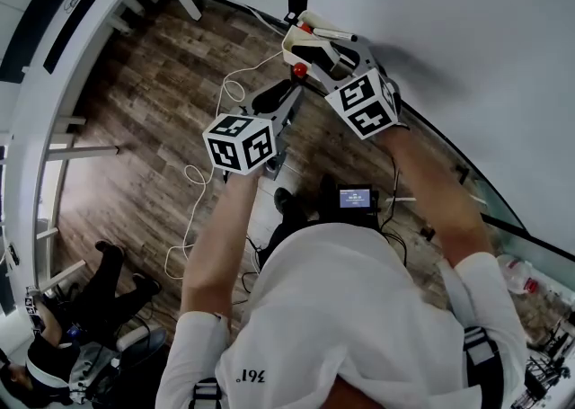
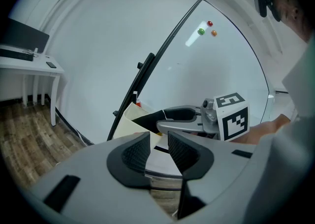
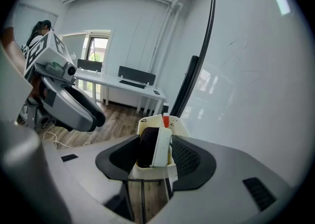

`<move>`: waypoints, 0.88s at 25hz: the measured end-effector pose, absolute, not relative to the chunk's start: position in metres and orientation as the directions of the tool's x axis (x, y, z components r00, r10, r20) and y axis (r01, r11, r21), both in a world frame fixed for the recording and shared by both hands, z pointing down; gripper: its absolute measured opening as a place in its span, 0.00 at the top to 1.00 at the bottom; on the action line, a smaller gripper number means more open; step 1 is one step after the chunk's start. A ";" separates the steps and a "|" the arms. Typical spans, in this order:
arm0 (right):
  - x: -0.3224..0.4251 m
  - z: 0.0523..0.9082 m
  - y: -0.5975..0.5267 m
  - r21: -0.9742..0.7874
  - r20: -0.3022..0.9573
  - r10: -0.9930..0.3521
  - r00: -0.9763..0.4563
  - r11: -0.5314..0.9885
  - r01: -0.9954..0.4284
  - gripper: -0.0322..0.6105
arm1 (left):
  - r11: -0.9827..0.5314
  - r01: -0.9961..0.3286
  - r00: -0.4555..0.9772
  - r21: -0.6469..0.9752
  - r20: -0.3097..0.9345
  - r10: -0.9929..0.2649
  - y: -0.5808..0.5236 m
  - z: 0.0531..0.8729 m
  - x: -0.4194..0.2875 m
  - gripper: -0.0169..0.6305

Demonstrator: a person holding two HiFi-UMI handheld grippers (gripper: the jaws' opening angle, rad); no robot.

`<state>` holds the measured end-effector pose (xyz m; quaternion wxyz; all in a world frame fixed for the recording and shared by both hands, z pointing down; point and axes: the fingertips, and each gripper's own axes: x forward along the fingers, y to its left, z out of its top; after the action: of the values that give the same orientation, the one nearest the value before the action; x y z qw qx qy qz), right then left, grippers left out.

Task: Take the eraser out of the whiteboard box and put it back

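Note:
My right gripper (image 3: 156, 150) is shut on the eraser (image 3: 153, 145), which has a white back and dark felt. The eraser stands upright between the pads, in the mouth of the cream whiteboard box (image 3: 147, 173). A red marker cap (image 3: 166, 119) sticks up behind it. In the head view the right gripper (image 1: 314, 49) is at the box (image 1: 293, 42) against the whiteboard (image 1: 467, 30). My left gripper (image 1: 284, 100) hovers just beside it; its jaws (image 2: 159, 150) stand slightly apart with nothing between them. The left gripper view shows the right gripper (image 2: 170, 115) reaching over the box (image 2: 129, 118).
Three coloured magnets (image 2: 208, 28) stick to the whiteboard. White cables (image 1: 208, 133) trail across the wooden floor. A white desk (image 2: 30, 63) stands to the left, and another desk (image 3: 123, 83) carries monitors by the window. Another person (image 1: 63, 335) sits at lower left.

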<state>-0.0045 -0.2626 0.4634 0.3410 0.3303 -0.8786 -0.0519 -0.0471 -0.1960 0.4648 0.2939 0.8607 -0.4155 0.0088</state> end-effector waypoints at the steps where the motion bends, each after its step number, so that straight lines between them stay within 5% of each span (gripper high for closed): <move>1: -0.004 0.462 -0.262 0.318 0.562 -0.618 -0.550 0.775 -0.546 0.63 | -0.482 -0.721 0.654 0.498 0.259 -0.711 -0.196 0.464 -0.047 0.82; 22: 0.011 0.421 -0.238 0.345 0.494 -0.663 -0.562 0.743 -0.574 0.63 | -0.507 -0.728 0.643 0.461 0.205 -0.738 -0.178 0.427 -0.045 0.82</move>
<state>0.0106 -0.2375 0.4212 0.3094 0.3513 -0.8807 -0.0722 -0.0448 -0.1779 0.4267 0.2610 0.8680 -0.4223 -0.0089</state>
